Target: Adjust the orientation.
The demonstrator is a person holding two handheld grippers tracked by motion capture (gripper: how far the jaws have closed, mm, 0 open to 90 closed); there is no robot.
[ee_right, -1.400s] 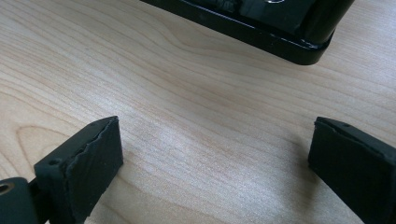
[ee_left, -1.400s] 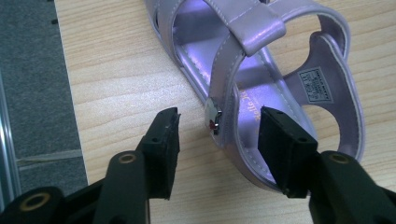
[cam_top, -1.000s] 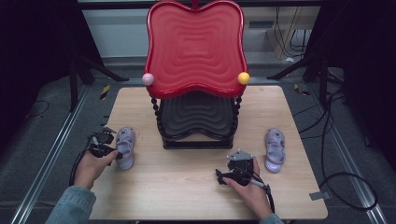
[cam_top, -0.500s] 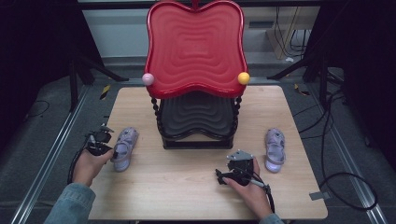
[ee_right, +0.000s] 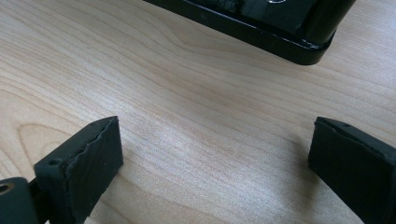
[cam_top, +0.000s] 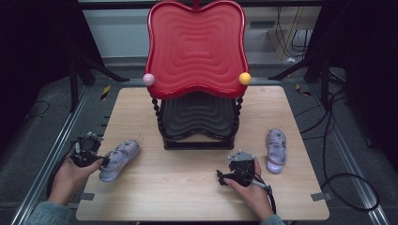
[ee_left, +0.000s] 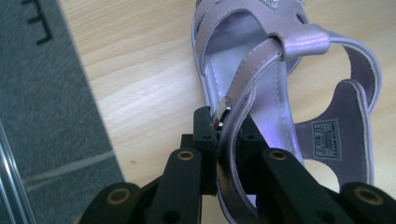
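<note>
The left gripper has just clenched its jaws on the sandal's strap; the right gripper rests released on the surface.

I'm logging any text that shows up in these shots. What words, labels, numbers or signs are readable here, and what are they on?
No text can be read for certain.
White label inside the heel of the lilac sandal: several printed lines, too small and blurred to read.
Dark marks on the grey floor mat beside the table: they look like letters, cut off and not legible.
Red tray and second sandal: no writing visible.
</note>
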